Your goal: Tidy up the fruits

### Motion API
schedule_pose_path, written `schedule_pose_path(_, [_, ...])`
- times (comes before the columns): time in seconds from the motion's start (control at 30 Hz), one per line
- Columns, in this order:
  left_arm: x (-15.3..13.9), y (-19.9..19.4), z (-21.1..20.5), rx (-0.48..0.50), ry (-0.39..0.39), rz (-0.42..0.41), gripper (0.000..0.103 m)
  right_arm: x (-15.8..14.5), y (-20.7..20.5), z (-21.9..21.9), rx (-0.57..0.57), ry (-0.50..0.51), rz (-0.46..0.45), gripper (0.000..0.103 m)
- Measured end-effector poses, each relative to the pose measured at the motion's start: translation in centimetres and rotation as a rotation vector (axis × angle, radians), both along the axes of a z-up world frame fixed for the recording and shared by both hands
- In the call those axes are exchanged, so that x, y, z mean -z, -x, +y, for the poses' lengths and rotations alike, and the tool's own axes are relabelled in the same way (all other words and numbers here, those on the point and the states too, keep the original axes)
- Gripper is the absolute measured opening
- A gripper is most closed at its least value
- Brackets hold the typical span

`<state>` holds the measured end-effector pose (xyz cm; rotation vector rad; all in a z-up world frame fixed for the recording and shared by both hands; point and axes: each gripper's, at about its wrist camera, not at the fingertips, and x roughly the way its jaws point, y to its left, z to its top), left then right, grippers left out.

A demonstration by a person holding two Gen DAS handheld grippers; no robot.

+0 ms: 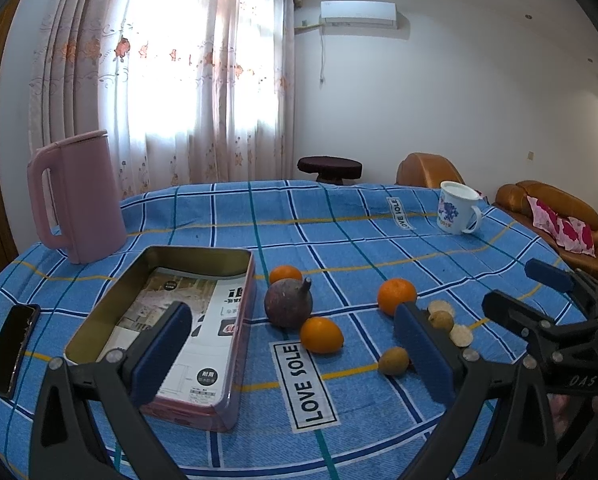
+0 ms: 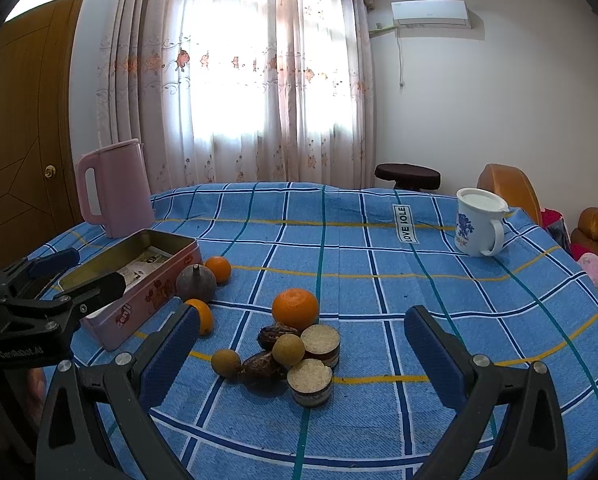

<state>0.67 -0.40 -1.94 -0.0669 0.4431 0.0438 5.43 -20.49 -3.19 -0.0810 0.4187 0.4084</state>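
Hovering both tongs, left (image 1: pixel 291 354) and right (image 2: pixel 302 354), wide open and empty over the blue checked counter (image 2: pixel 379 280), I judge the oranges (image 2: pixel 295 308) and small brown fruits (image 2: pixel 288 349) lie loose beside the open pink metal tin (image 1: pixel 203 400), handy for loading.

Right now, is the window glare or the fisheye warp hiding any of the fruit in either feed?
Left wrist view: the window is blown out white, yet the oranges stay sharp; straight tablecloth lines bow toward the edges. Right wrist view: same glare, the fruit cluster is evenly lit with soft shadows; the corners are dark.
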Motion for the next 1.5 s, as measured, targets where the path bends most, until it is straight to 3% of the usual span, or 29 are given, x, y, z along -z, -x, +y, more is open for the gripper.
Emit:
schedule_pose_path(1.2, [2.9, -2.4, -3.1, 0.052, -0.059, 0.119, 0.103, 3.5, -2.0, -1.8, 0.001, 0.072, 0.093, 0.101])
schedule_pose_path(1.27, [3.2, -2.7, -3.3, 0.073, -0.049, 0.130, 0.103, 3.8, -2.1, -1.8, -0.017, 0.082, 0.105, 0.093])
schedule_pose_path(1.33, [3.4, -2.8, -3.7, 0.095, -0.050, 0.137, 0.103, 4.4, -2.5, -1.6, -0.051, 0.085, 0.151, 0.071])
schedule_pose_path(1.4, [3.6, -3.0, -4.1, 0.113, -0.053, 0.143, 0.103, 5.0, -2.9, -1.5, -0.078, 0.083, 0.189, 0.061])
schedule_pose_path(1.5, [3.9, -3.3, -4.4, 0.142, -0.051, 0.162, 0.103, 5.5, -3.0, -1.0, -0.084, 0.107, 0.198, 0.058])
